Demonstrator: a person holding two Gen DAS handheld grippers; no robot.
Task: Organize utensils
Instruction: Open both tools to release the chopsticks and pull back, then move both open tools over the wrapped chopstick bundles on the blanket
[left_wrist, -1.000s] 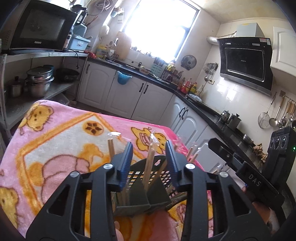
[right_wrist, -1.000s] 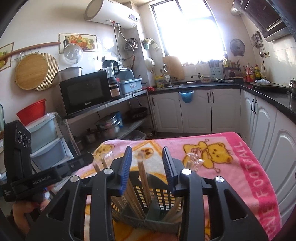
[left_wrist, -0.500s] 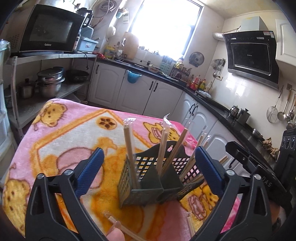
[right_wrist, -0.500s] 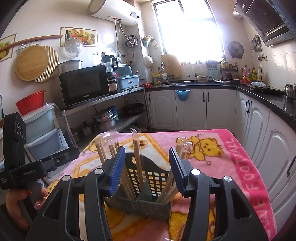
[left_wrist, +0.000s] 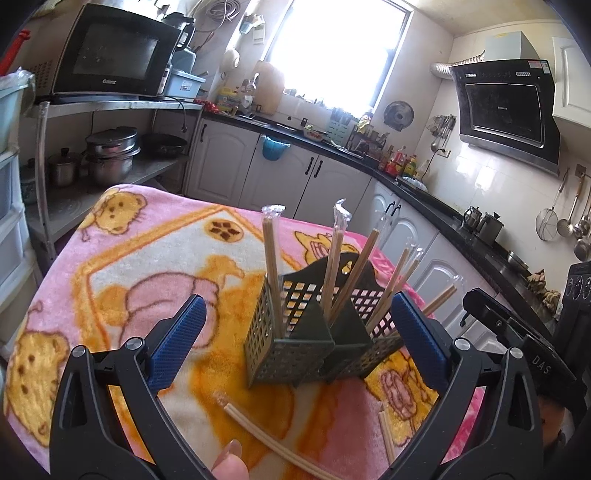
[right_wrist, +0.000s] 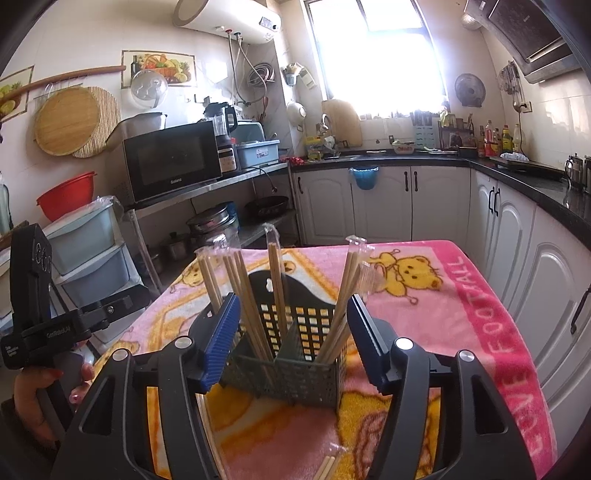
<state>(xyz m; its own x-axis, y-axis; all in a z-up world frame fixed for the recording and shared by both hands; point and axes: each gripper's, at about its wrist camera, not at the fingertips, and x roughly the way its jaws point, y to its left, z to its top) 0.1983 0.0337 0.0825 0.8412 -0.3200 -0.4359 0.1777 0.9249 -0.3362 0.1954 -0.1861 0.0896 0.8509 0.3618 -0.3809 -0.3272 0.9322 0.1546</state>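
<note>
A dark perforated utensil holder (left_wrist: 314, 332) with compartments stands on the pink bear blanket (left_wrist: 122, 258). Several wrapped pairs of wooden chopsticks (left_wrist: 273, 266) stand in it. It also shows in the right wrist view (right_wrist: 295, 350) with chopsticks (right_wrist: 277, 288). My left gripper (left_wrist: 295, 343) is wide open and empty, just in front of the holder. My right gripper (right_wrist: 291, 339) is open and empty, its blue pads either side of the holder. Loose wrapped chopsticks (left_wrist: 266, 435) lie on the blanket near me, another pair (left_wrist: 386, 432) at the right.
More loose chopsticks (right_wrist: 327, 467) lie at the bottom of the right wrist view. White cabinets (right_wrist: 406, 199) and a black counter stand behind the table. A metal shelf with a microwave (left_wrist: 114, 62) and pots (left_wrist: 110, 155) stands at the left.
Both grippers have opened and pulled back from the holder. The left opened wide; the right opened less. The chopsticks they were around now stand in the holder.
</note>
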